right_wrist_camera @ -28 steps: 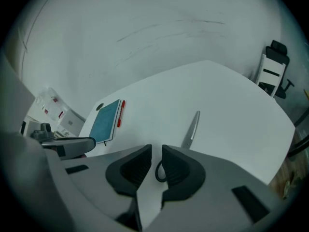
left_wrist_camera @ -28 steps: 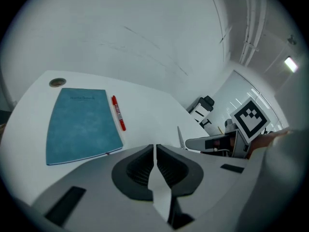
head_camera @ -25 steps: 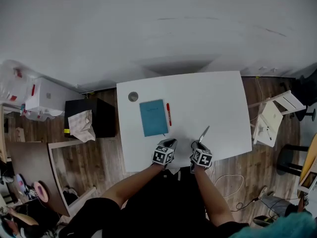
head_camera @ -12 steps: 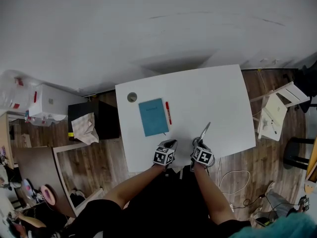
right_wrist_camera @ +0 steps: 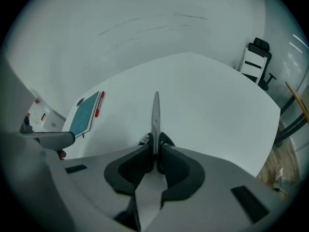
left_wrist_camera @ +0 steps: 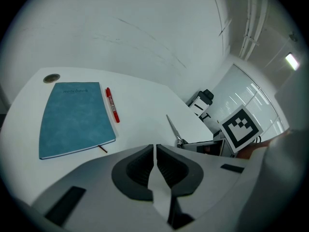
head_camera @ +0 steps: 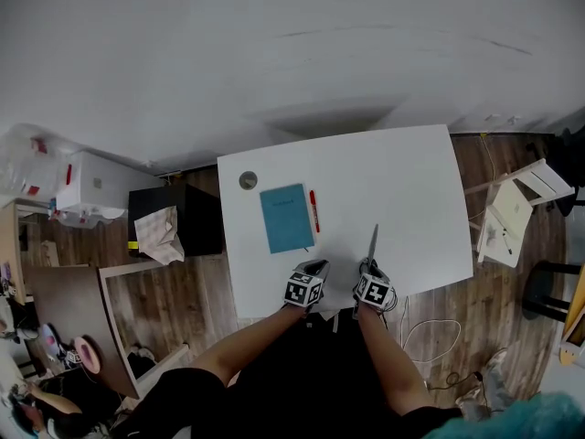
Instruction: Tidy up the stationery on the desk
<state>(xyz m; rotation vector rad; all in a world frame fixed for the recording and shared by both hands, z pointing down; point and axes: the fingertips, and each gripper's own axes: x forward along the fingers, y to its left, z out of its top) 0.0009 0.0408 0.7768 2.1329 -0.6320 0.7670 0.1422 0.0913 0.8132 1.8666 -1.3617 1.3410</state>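
On the white desk (head_camera: 402, 181) a teal notebook (head_camera: 284, 218) (left_wrist_camera: 75, 117) lies with a red pen (head_camera: 313, 210) (left_wrist_camera: 111, 105) along its right edge. Grey scissors (head_camera: 372, 240) (right_wrist_camera: 156, 112) lie flat near the front edge, blades closed and pointing away from me. My right gripper (head_camera: 369, 268) (right_wrist_camera: 155, 151) has just been opening. It stands open, and the black scissor handles sit between its pads. My left gripper (head_camera: 315, 265) (left_wrist_camera: 155, 151) hangs shut and empty over the desk front, just left of the scissors (left_wrist_camera: 175, 129).
A round grey grommet (head_camera: 248, 180) is set in the desk's far left corner. A black box with a paper bag (head_camera: 174, 218) stands left of the desk. A white chair (head_camera: 512, 218) is at its right, and cables (head_camera: 430, 337) trail on the wooden floor.
The scissors pointed up and to the right in the right gripper; now they lie on the desk pointing straight away. The right gripper has sunk a little. The left gripper has stayed put.
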